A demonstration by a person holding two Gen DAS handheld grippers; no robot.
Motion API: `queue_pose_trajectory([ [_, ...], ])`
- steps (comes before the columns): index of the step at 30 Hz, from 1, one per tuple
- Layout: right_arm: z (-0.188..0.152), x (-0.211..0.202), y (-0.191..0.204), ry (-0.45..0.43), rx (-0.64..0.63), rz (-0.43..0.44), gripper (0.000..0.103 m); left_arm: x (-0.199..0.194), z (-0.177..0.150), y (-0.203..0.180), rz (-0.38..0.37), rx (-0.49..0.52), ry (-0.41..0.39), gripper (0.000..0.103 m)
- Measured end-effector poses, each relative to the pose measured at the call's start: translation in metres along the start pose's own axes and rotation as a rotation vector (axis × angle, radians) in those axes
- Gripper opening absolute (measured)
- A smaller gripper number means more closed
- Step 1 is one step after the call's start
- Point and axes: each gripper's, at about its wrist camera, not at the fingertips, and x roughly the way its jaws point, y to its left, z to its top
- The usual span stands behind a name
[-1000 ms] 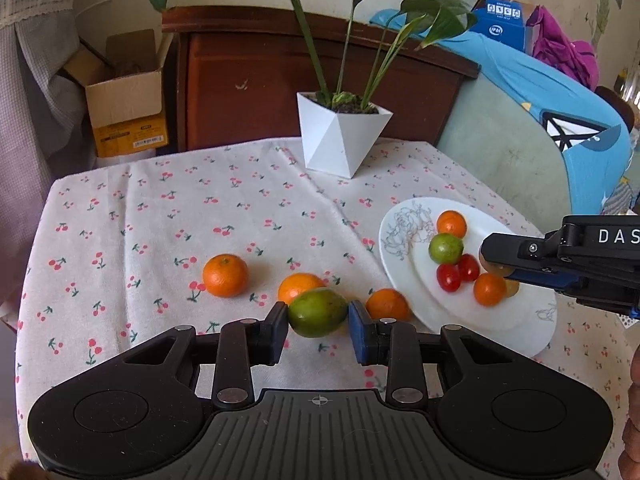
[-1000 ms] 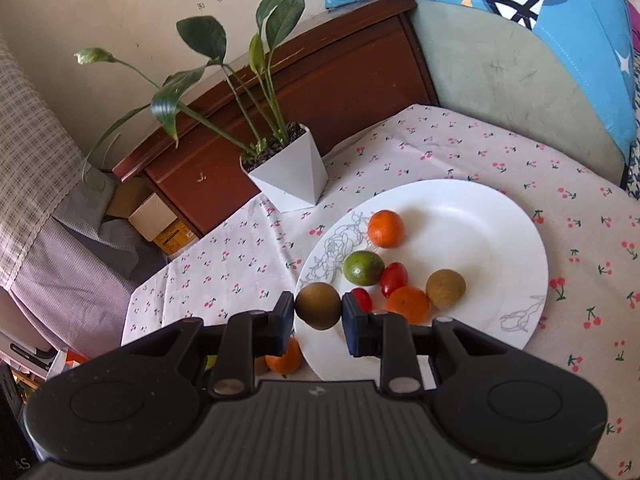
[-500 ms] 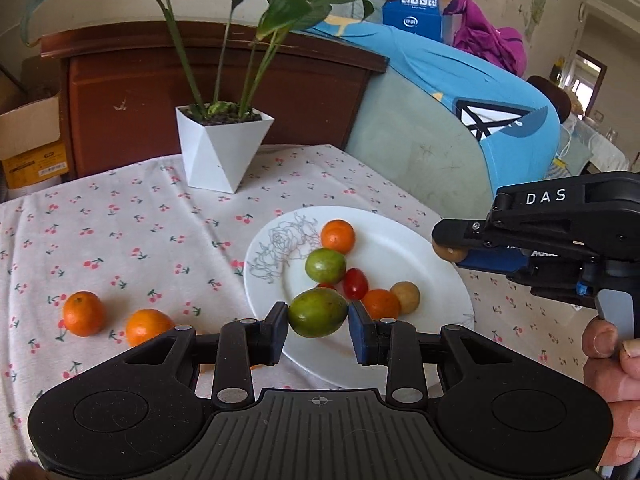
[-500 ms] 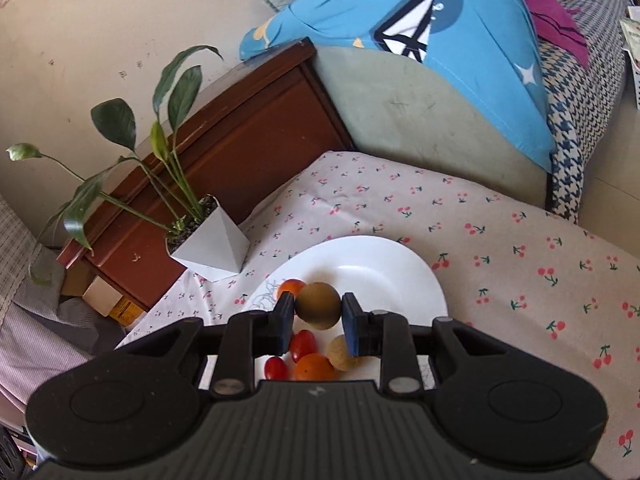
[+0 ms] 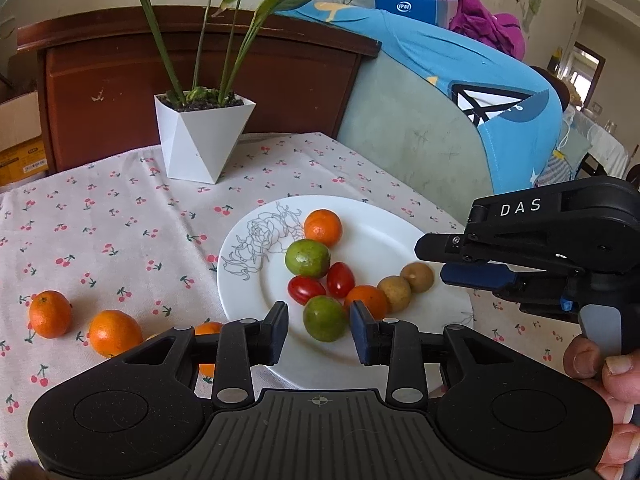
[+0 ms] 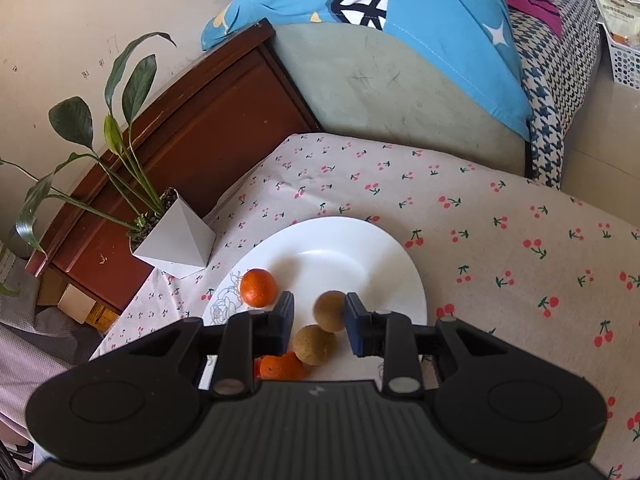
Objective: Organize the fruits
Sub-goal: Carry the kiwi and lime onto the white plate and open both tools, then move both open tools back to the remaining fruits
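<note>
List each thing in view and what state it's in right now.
Left hand-held gripper: open, lime between its jaws.
Near lime: on the plate, released.
Right hand-held gripper: jaws opening, brown fruit between them.
Far brown fruit: resting on the plate.
Plate: holding nine fruits.
Oranges: loose on the tablecloth.
Plant: upright in its pot.

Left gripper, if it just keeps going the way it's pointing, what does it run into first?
Most likely the green lime lying between the left gripper pads, on the white plate; the pads are off it. Depth is hard to judge.
</note>
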Motion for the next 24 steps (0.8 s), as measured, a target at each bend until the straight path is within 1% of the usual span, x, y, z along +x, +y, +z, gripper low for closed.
queue_pose_trajectory([
  [1,0.0,-0.001,0.001,-0.003,-0.002,0.004,0.029,-0.002,0.001,0.0,-0.001,0.001,-0.005,0.034],
  [4,0.001,-0.004,0.003,-0.016,-0.009,0.016,0.029,-0.008,0.005,0.002,0.007,-0.01,-0.023,0.044],
  [8,0.002,-0.005,0.006,-0.018,-0.015,0.028,0.029,-0.017,0.01,0.009,0.044,-0.032,-0.041,0.055],
  [10,0.001,-0.004,0.007,-0.009,-0.013,0.036,0.029,-0.022,0.012,0.014,0.061,-0.045,-0.044,0.058],
  [18,-0.01,-0.003,0.023,0.028,-0.074,0.095,0.03,-0.044,0.012,0.033,0.143,-0.041,-0.042,0.059],
  [24,-0.021,-0.001,0.037,0.062,-0.148,0.134,0.03,-0.06,0.011,0.055,0.2,-0.077,-0.034,0.06],
])
